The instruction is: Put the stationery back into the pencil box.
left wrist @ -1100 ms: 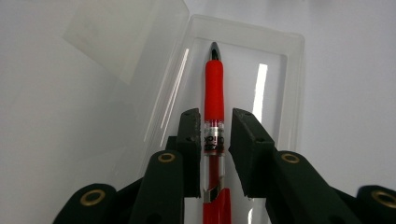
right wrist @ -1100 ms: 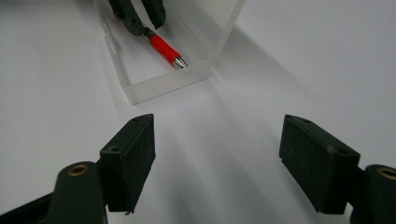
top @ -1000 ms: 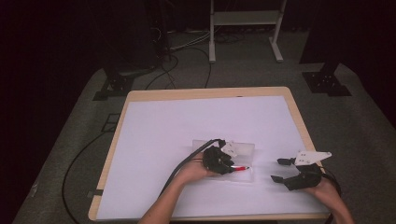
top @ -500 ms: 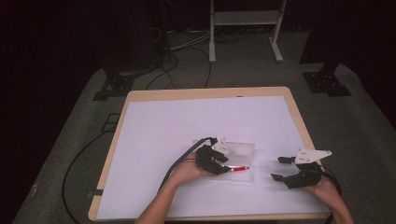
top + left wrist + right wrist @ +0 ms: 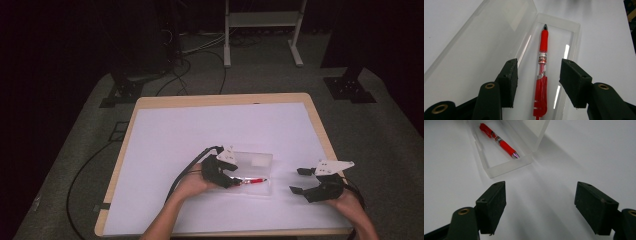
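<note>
White table [image 5: 165,130] — one pen [image 5: 542,72], one case [image 5: 486,32]

Left gripper [image 5: 537,82] jaws rise from 6 o'clock, parted, just been opening, pads clear of everything. Red pen [image 5: 542,72] lies between them untouched, tip pointing to 12 o'clock, clip end at 6 o'clock. Pen sits inside clear plastic case [image 5: 571,37], flat on its floor. Case lid [image 5: 481,42] is open, spread toward 10 o'clock. White desk [image 5: 604,30] under all, bare at 2 o'clock.
</note>
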`<state>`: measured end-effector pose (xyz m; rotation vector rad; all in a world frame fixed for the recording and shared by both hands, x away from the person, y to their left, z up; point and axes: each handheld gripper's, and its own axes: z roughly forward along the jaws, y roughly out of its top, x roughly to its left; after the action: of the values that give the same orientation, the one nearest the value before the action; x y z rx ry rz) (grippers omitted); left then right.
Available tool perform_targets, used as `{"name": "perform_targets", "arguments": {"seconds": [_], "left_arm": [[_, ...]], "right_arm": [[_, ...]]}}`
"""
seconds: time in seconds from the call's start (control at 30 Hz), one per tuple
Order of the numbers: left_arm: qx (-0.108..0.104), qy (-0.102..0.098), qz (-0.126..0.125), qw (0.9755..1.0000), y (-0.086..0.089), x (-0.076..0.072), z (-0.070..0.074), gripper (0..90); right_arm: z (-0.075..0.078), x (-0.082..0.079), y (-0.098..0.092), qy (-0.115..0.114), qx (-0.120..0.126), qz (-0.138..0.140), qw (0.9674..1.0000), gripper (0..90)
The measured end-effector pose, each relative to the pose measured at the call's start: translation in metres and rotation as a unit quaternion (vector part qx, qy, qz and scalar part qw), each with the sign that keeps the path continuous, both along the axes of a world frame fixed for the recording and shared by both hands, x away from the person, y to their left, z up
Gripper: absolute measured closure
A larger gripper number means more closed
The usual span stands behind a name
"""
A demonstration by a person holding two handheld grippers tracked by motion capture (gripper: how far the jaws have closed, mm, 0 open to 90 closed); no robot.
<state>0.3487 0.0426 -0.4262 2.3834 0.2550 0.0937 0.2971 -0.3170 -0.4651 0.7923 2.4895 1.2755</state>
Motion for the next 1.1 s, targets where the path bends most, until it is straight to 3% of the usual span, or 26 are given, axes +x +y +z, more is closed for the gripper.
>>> {"name": "perform_targets", "arguments": {"seconds": [0.67,1.1], "left_arm": [[-0.021,0.008,0.024,0.9995,0.026,-0.004,0.001,43.4],[-0.015,0.005,0.021,0.9997,0.04,-0.012,0.0,42.5]], "right_arm": [[-0.004,-0.001,0.004,0.008,-0.008,-0.001,0.9999,24.7],[-0.004,0.0,0.004,0.009,-0.01,-0.003,0.9999,24.7]]}}
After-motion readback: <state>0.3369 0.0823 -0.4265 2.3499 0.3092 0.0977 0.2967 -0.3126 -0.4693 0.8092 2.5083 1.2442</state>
